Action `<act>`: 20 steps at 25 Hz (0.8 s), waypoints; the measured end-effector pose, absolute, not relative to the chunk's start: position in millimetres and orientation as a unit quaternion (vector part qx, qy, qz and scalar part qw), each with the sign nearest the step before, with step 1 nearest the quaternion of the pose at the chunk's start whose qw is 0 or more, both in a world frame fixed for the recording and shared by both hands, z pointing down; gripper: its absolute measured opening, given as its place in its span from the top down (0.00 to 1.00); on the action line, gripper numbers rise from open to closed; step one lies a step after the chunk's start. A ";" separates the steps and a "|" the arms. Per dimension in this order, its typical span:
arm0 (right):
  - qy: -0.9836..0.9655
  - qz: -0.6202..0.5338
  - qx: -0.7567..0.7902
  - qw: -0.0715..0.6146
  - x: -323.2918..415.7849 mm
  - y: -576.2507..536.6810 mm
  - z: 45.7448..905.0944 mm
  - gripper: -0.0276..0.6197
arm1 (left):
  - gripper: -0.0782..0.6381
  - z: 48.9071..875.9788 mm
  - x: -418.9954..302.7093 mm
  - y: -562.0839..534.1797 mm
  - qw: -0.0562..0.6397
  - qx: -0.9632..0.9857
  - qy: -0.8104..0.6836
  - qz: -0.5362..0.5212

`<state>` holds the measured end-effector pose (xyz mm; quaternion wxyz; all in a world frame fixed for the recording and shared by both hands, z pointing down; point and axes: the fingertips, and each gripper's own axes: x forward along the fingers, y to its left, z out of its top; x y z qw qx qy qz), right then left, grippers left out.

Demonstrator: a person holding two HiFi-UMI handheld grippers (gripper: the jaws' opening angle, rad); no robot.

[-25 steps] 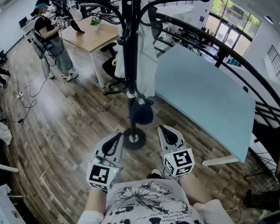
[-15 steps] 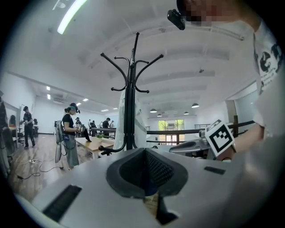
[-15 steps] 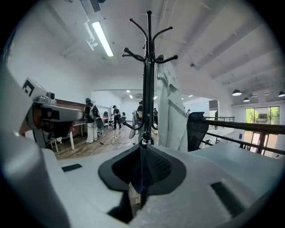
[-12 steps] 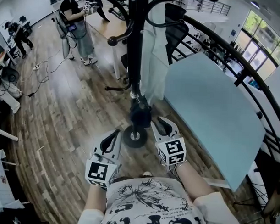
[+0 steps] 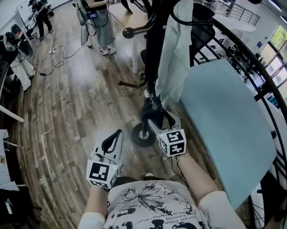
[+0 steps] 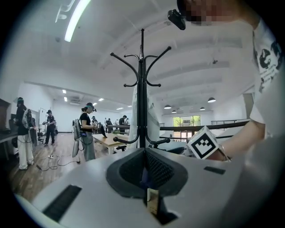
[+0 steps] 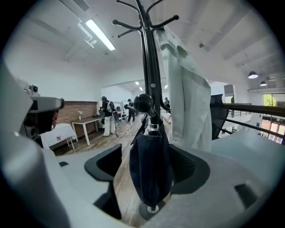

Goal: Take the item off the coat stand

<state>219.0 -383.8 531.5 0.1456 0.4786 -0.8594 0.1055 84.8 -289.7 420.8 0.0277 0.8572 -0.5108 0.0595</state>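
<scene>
The dark navy fabric bundle (image 7: 149, 169) hangs upright, low on the black metal coat stand (image 5: 154, 51), between the opening jaws of the right hand-held gripper (image 5: 161, 121), unpressed; the left hand-held gripper (image 5: 115, 136), closed and empty, sits farther back.

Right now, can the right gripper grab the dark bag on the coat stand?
Probably yes. The dark bag hangs right between the right gripper's opening jaws, not yet pinched, and nothing blocks it.
</scene>
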 end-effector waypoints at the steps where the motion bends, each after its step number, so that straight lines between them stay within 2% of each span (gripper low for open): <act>1: -0.860 0.104 0.477 0.149 217.8 -389.2 536.1 0.48 | 0.88 424.7 83.1 -291.6 0.028 0.856 -0.514 0.060; 8: -0.862 0.129 0.467 0.149 211.5 -413.9 557.8 0.49 | 0.88 441.5 81.7 -300.0 0.037 0.849 -0.524 0.056; 12: -0.862 0.157 0.462 0.137 212.1 -415.1 559.3 0.64 | 0.88 448.3 79.3 -299.9 0.045 0.844 -0.530 0.061; 13: -0.859 0.159 0.467 0.136 215.2 -415.2 558.8 0.74 | 0.88 448.7 78.1 -299.9 0.046 0.843 -0.532 0.062; 15: -0.853 0.152 0.479 0.137 221.1 -414.6 557.4 0.84 | 0.88 447.6 75.9 -299.7 0.046 0.841 -0.535 0.063; 18: -0.850 0.139 0.489 0.138 225.8 -411.6 555.4 0.93 | 0.88 449.4 75.5 -299.1 0.050 0.841 -0.535 0.066; 20: -0.849 0.132 0.491 0.142 227.5 -408.3 554.9 0.94 | 0.88 455.7 77.9 -297.5 0.050 0.844 -0.529 0.072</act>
